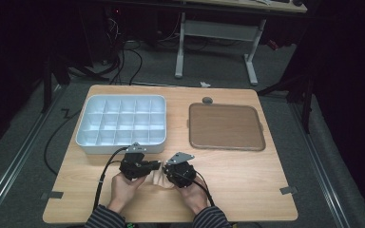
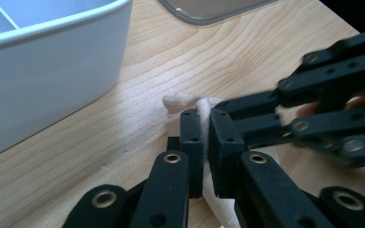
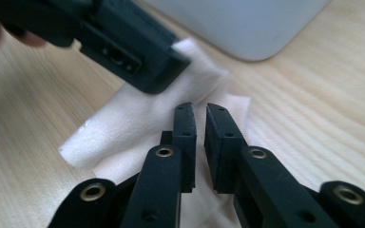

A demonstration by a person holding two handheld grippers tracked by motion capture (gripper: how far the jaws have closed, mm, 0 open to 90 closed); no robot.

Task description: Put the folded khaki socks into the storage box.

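**Both grippers on the cloth, left one clamped**

Hidden: in the high view the cloth (image 1: 159, 179) is mostly covered by the two grippers and hands; just a pale patch shows between them, near the table's (image 1: 247, 190) 6 o'clock edge, at 6 o'clock from the white divided tray (image 1: 121, 124). Its full outline can't be made out.

Left gripper (image 2: 202, 126): jaws nearly together, a fold of cloth pinched between the pads. A rolled end pokes out past the tips toward 11 o'clock in its view.

Right gripper (image 3: 199, 121): jaws stand a narrow gap apart over the cloth; nothing visibly pinched between them.

Cloth long axis in the right gripper view: a folded ridge runs from 8 o'clock to 2 o'clock, upper end under the left gripper. The brown tray (image 1: 226, 126) sits at 1 o'clock from the hands.
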